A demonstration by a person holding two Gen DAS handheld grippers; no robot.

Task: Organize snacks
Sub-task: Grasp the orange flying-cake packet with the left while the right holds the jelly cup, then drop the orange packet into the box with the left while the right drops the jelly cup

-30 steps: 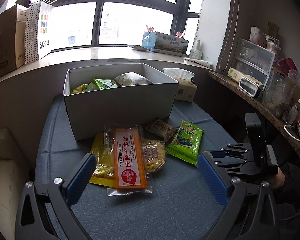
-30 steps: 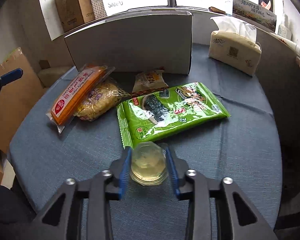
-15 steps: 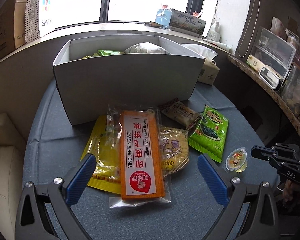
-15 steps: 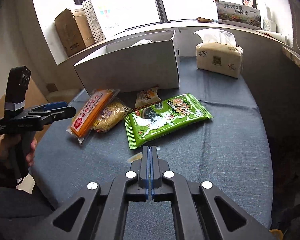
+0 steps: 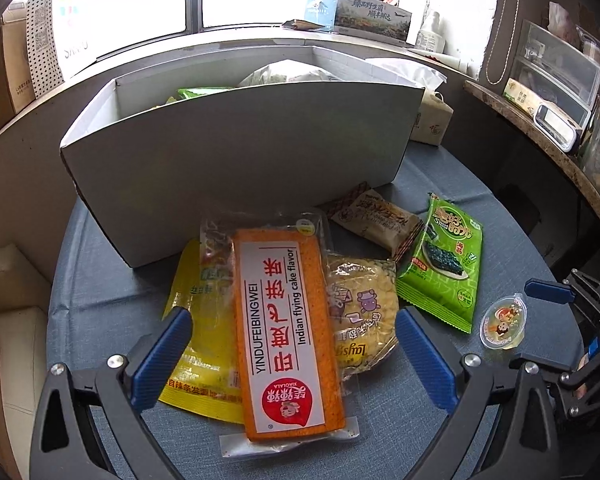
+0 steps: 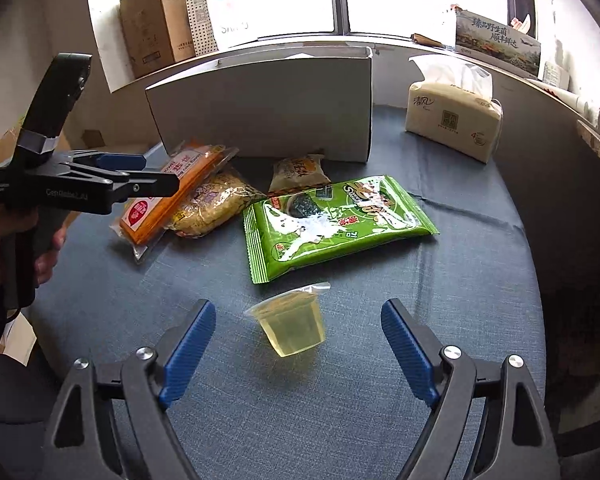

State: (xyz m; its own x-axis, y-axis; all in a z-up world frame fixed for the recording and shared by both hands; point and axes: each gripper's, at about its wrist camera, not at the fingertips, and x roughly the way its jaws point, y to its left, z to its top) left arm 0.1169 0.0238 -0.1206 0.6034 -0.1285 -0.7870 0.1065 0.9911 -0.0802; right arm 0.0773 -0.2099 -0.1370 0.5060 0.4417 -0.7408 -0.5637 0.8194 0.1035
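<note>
Right fingers (image 6: 296, 348): spread wide, your jelly cup (image 6: 290, 330) between them, untouched, on the bench (image 6: 460, 300).
Left fingers (image 5: 288, 360): spread, straddling the orange pack (image 5: 286, 328).
Box (image 5: 236, 152): at 12 o'clock, partly filled.
Risk: squeeze the cup hard and I judge its thin wall may buckle or slip free.
Risk: the orange pack lies on other packs; closing may drag them.

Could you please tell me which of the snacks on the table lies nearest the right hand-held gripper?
The small jelly cup, between the open fingers of the right hand-held gripper. The bagged snacks lie farther away, towards the box.
</note>
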